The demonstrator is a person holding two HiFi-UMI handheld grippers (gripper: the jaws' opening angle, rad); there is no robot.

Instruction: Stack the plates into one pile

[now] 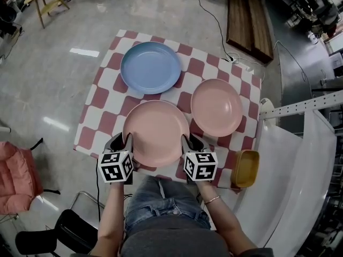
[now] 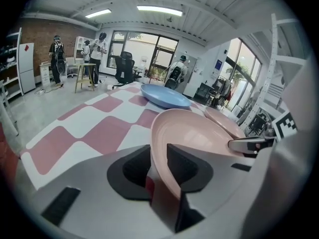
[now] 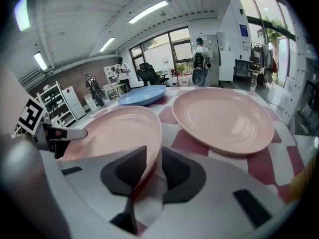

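Observation:
Three plates lie on the red-and-white checked table (image 1: 102,98). The near pink plate (image 1: 155,133) (image 2: 194,133) (image 3: 119,131) sits at the front edge. My left gripper (image 1: 122,142) (image 2: 158,156) is shut on its left rim, which fills the gap between the jaws. My right gripper (image 1: 188,142) (image 3: 153,158) is shut on the right rim in the same way. A second pink plate (image 1: 216,107) (image 3: 224,114) lies to the right and a little farther back. The blue plate (image 1: 150,67) (image 2: 165,96) (image 3: 142,95) lies at the far left of the table.
A yellow container (image 1: 245,168) sits at the table's front right corner. A white shelf frame (image 1: 300,159) stands close on the right. A pink seat (image 1: 16,175) and a black chair (image 1: 69,229) are on the floor at the left. People stand far off.

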